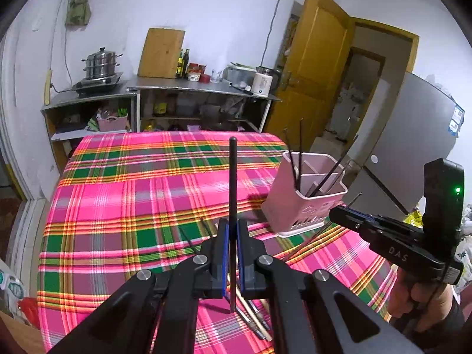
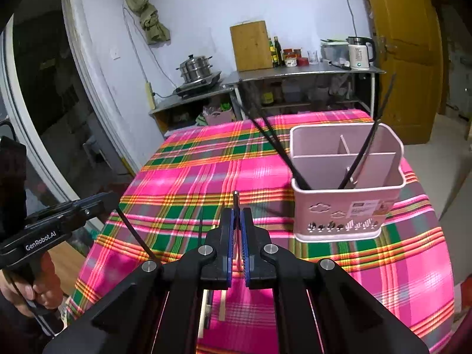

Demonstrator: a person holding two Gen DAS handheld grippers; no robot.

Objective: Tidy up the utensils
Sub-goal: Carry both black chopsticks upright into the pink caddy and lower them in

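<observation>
left gripper (image 1: 233,253): fingers pinching a black chopstick (image 1: 233,183), sticking upright
right gripper (image 2: 236,236): fingers clamping another dark chopstick (image 2: 236,199)

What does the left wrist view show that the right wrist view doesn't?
Left only: the loose utensils on the tablecloth under the left gripper, shut on a full-length black chopstick.
Right only: the holder's label, and the right gripper shut on a foreshortened chopstick tip.
Both: pink holder with chopsticks, plaid cloth.

Chopsticks (image 2: 298,159) stand in holder (image 2: 339,206) on table (image 2: 206,177).
</observation>
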